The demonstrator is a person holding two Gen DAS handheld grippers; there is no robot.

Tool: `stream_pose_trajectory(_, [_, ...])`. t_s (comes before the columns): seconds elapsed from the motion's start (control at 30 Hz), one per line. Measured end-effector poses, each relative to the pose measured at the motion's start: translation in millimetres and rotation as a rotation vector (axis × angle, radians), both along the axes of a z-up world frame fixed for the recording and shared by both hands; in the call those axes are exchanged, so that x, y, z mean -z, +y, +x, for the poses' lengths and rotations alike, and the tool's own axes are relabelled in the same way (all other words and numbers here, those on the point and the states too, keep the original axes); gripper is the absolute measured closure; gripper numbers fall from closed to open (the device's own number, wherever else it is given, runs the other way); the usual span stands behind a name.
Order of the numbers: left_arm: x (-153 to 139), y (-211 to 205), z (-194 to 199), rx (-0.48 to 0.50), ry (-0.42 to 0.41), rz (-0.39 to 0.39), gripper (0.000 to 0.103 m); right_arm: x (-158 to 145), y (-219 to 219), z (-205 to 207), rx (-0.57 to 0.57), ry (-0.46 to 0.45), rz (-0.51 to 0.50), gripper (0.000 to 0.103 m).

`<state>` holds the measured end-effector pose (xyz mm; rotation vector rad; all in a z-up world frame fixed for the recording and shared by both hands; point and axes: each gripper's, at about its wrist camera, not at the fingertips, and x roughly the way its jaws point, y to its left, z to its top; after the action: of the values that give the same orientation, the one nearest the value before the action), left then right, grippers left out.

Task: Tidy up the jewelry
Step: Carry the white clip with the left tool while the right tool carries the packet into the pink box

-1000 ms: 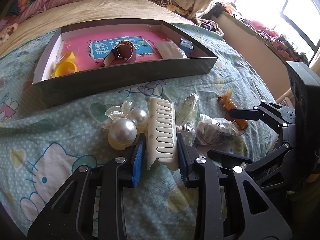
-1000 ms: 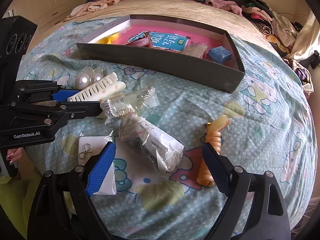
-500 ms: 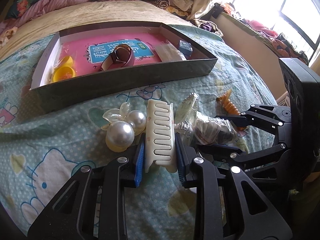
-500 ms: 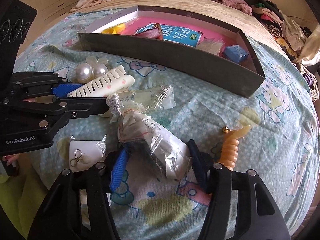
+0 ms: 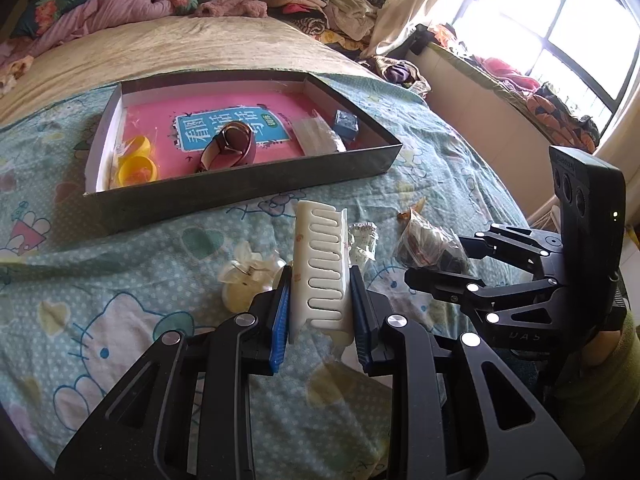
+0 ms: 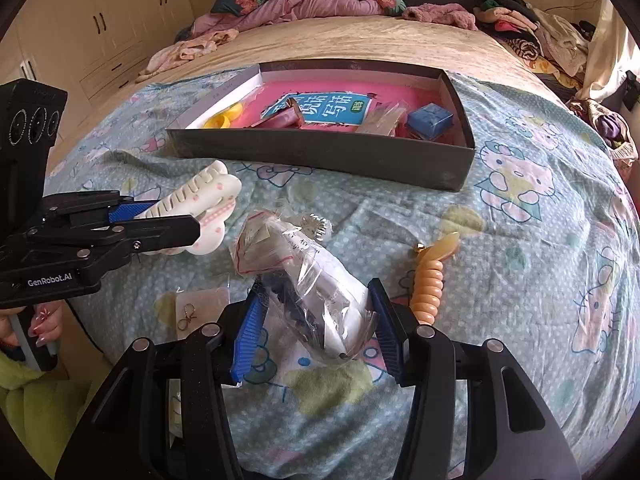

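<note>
Hair claw: we've got the white claw clip [image 5: 320, 268] clamped between the blue pads of our left tongs [image 5: 320, 308], toothed edge up, raised above the bedspread [image 5: 120, 280].
Bagged jewelry: our right tongs [image 6: 316, 332] are closing on the clear plastic bag [image 6: 312, 280] with dark pieces inside; both pads already press its sides, and it hangs off the bed.
Left behind: a pale flower-shaped clip [image 5: 248, 276] lies just left of the claw; a small crinkled packet [image 5: 362, 240] lies to its right.
Near the right tongs: an orange spiral hair tie [image 6: 430, 280] sits just right of the bag, and a little card with a metal clasp [image 6: 196, 308] lies to the left, both on the bedspread.
Box: the shallow dark tray [image 5: 248, 188] rests farther up the bed with a pink book [image 5: 224, 128] lining it.
In the box: a watch with a maroon strap [image 5: 230, 148] on the book, yellow pieces [image 5: 136, 164] at the left end, a blue box [image 5: 346, 122] and a clear packet [image 5: 318, 140] at the right.
Hand: we glimpse fingers [image 6: 40, 328] gripping the left handle.
</note>
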<state>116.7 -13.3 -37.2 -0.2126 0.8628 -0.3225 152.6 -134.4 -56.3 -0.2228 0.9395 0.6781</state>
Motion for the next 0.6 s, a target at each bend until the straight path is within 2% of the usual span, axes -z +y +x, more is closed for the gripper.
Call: stream_pose_trajectory(0.6, [-43, 48, -12, -0.121, -0.103, -0.016, 0.084, -36, 2, -13, 0.007, -0.061, 0.09, 0.054])
